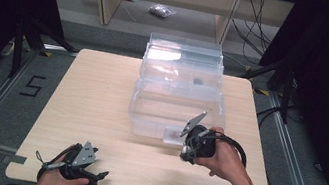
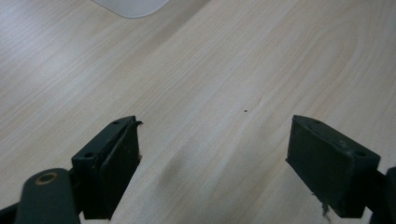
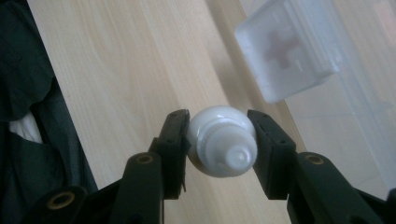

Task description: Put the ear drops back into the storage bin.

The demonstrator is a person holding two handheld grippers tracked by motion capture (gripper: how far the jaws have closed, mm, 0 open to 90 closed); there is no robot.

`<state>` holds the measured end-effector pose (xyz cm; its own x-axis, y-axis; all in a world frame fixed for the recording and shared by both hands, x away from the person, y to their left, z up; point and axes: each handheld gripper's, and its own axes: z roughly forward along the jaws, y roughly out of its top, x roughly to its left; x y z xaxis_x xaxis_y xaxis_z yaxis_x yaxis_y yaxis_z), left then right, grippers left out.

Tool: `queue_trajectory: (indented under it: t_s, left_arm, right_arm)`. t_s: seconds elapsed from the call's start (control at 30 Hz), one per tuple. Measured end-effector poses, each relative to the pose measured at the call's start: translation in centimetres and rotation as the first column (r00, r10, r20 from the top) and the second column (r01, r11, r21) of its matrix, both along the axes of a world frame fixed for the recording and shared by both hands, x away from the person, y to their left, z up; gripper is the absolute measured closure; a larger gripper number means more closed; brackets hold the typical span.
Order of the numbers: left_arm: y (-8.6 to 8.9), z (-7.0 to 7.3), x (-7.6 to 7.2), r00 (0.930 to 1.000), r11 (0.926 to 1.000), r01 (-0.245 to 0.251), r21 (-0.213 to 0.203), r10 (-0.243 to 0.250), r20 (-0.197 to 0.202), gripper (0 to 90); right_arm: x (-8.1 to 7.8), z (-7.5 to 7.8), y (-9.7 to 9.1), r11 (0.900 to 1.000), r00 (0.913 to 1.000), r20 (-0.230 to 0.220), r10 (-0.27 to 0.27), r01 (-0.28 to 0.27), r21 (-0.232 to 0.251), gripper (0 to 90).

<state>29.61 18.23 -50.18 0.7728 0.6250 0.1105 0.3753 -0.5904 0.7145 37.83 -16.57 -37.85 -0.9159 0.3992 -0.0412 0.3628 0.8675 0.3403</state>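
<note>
My right gripper is shut on a small white bottle whose ribbed cap points at the camera; the jaws press on its two sides. In the high view this gripper is held a little above the table, just in front of the clear tiered plastic organizer. A small translucent box with a red cross on it lies at the organizer's front edge, beyond the bottle. My left gripper rests at the table's front left, open, with bare wood between its jaws.
The organizer takes up the table's middle and back. A pale rounded corner shows at the top of the left gripper view. Dark clothing lies at the left of the right gripper view. Black stands and cables surround the table.
</note>
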Motion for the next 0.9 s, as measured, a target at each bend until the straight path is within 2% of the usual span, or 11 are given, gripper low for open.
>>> queue_trajectory:
  t_s: [0.27,0.53,0.63,0.7,0.73,0.9]
  left_arm:
    - [0.0,0.0,0.0,1.0000,1.0000,-0.005,-0.004,0.005,0.002,16.5]
    - [0.0,0.0,0.0,1.0000,1.0000,-0.005,-0.003,0.005,0.004,16.5]
    - [0.0,-0.1,0.0,1.0000,1.0000,-0.006,0.002,0.006,0.006,16.5]
    - [0.0,-0.1,-0.1,1.0000,0.9999,-0.006,-0.009,0.006,0.004,16.5]
    - [0.0,0.0,0.0,1.0000,1.0000,-0.006,-0.004,0.006,0.006,16.5]
    - [-0.1,-0.1,-0.1,1.0000,0.9999,-0.006,-0.009,0.006,0.004,16.5]
  right_arm:
    - [0.8,1.2,-0.8,0.9991,0.9992,-0.004,-0.040,0.040,-0.015,60.3]
    - [1.5,2.3,-1.4,0.9986,0.9986,-0.015,-0.050,0.050,-0.019,60.3]
    - [1.6,2.9,-1.7,0.9974,0.9974,-0.016,-0.070,0.070,-0.017,60.4]
    - [1.8,3.1,-1.8,0.9975,0.9976,-0.013,-0.068,0.067,-0.021,60.3]
    - [1.7,3.2,-1.9,0.9956,0.9958,-0.023,-0.088,0.088,-0.032,60.3]
    - [2.2,3.9,-2.3,0.9957,0.9961,-0.021,-0.086,0.085,-0.036,60.3]
